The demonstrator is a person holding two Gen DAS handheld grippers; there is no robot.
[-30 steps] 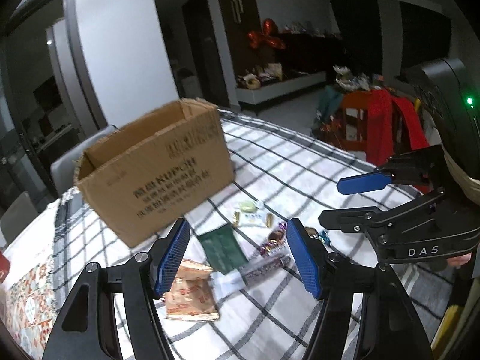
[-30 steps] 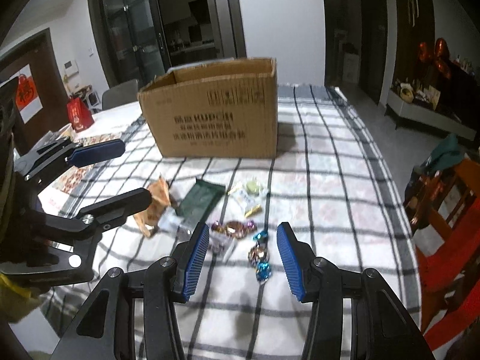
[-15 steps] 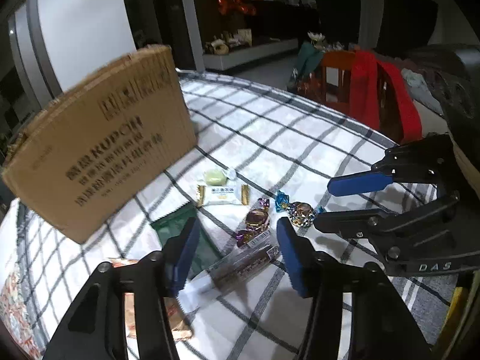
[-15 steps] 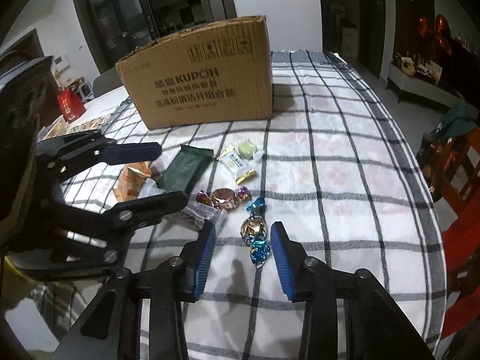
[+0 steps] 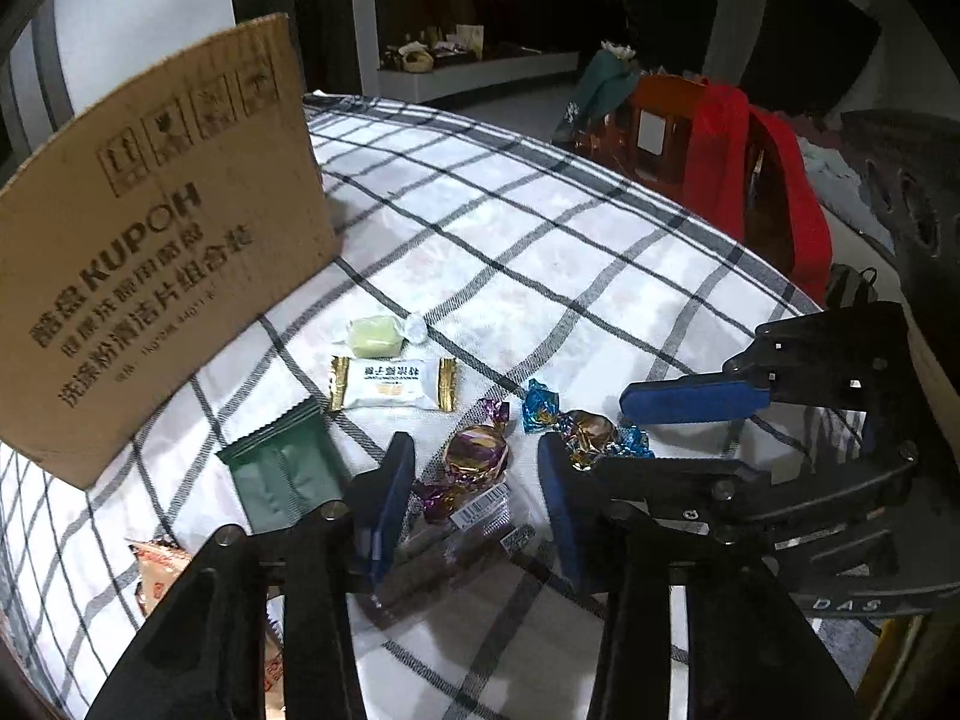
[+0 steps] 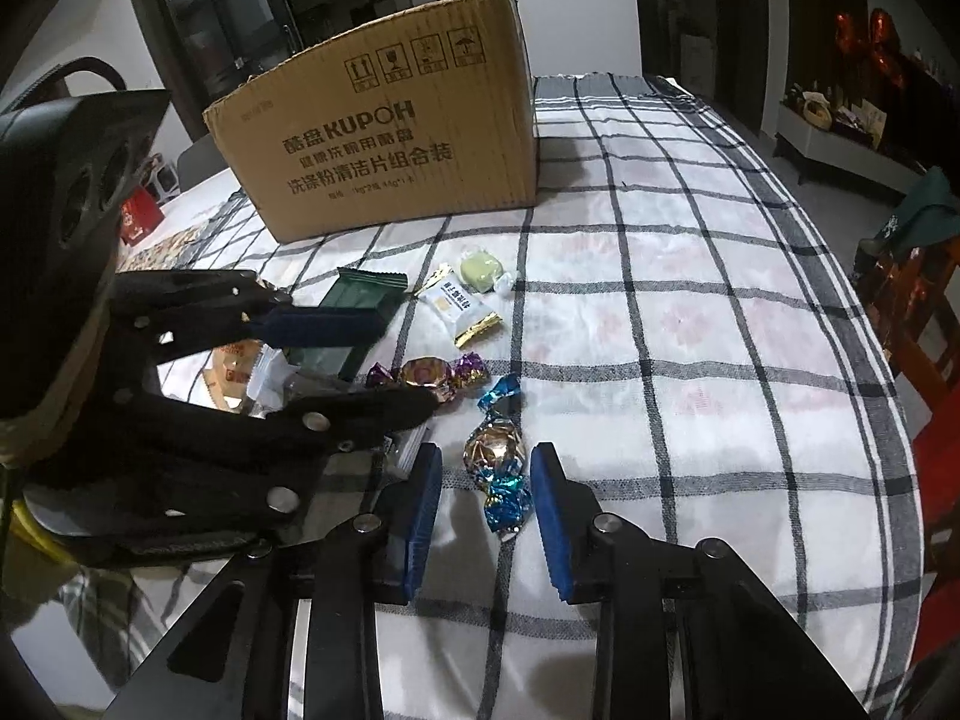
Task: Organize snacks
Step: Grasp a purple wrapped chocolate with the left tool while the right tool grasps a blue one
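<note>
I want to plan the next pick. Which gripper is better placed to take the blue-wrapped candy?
Right. The right gripper has the blue-wrapped candy between its closing jaws, pads not yet pressing. The left gripper is closing around the purple-wrapped candy instead.

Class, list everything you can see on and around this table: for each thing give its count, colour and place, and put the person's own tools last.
Cardboard box: one, brown, far side of the table.
Checked tablecloth: one, white and black, covering the table.
Foil sachet: one, dark green, near the box.
Soft sweet: one, pale green, before the box.
White sachet: one, gold ends.
Purple-wrapped candy: one, mid-table.
Blue-wrapped candy: one, between the right gripper's closing jaws.
Left gripper: one, black, blue pads, closing.
Right gripper: same.
</note>
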